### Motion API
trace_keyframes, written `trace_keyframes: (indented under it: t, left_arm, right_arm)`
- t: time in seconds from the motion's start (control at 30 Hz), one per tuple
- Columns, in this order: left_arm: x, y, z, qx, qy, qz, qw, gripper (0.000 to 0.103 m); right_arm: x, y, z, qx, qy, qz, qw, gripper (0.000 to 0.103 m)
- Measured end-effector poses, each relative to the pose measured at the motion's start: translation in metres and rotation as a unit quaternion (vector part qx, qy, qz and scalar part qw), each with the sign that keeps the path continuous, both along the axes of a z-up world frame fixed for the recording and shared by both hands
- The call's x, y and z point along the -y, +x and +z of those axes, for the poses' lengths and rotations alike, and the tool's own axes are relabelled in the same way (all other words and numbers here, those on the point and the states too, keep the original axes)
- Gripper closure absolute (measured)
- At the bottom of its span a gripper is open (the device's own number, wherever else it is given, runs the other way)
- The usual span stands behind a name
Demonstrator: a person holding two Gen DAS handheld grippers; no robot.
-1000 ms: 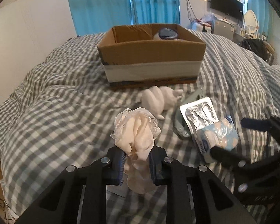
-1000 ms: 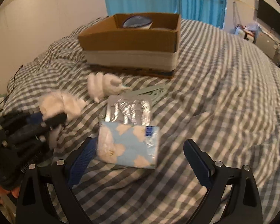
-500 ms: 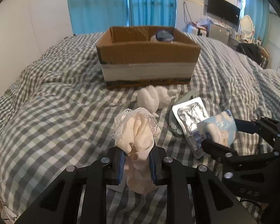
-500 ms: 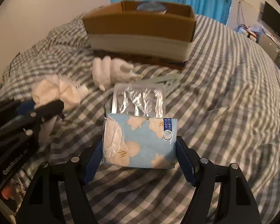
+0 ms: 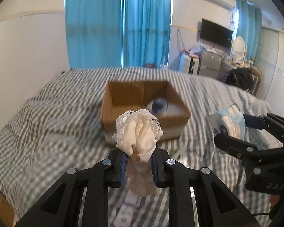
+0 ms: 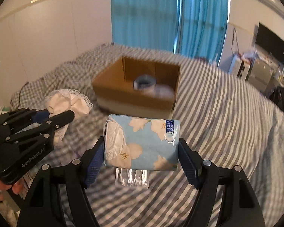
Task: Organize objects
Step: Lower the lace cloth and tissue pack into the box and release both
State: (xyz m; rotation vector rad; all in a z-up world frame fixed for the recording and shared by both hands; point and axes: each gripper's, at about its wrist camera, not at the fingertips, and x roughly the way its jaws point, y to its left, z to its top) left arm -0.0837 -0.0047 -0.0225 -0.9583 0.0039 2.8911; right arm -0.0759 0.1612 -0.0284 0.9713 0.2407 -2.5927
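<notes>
You have both loads in the air and the box point(image 5: 144, 104) ahead of you on the bed point(image 5: 47, 124), so you look about midway through this round of tidying.

Your left gripper point(image 5: 139, 167) has its jaws closed on the cloth point(image 5: 139, 132), a cream bundle with a lace edge that stands up out of the jaws and hangs a little below them. In the left view it sits in front of the box's near wall, above the bed.

Your right gripper point(image 6: 141, 158) has its jaws clamped on the two ends of the tissue pack point(image 6: 142, 143), blue with pale flowers, held flat and level. It is lifted off the bed, nearer to you than the box and a little right of the cloth.

Already done, as far as can be seen: the box holds at least one thing, a blue and white object point(image 6: 144, 83) toward its far right corner, with something white beside it. Both are too blurred to name.

Left to do, by my reading: carry both loads over the rim and let them go inside. The left half of the box looks free for the cloth. Under the pack, a foil sheet point(image 6: 131, 176) lies on the bed, so at least that remains to be picked up afterwards. The bed close under your left gripper is blurred; there may be more there.
</notes>
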Motion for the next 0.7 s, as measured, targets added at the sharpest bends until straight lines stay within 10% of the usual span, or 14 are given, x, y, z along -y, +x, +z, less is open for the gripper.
trace_keyframes:
  t: [0.4, 0.7]
  left_arm:
    - [0.007, -0.115, 0.037, -0.022, -0.002, -0.023, 0.9995, 0.081]
    - [0.016, -0.191, -0.013, 0.013, -0.006, -0.020, 0.9997, 0.081]
  right_arm:
    - [0.014, -0.088, 0.080, -0.064, -0.034, 0.008, 0.997, 0.030]
    - [0.035, -0.191, 0.044, -0.027, -0.038, 0.001, 0.999, 0.030]
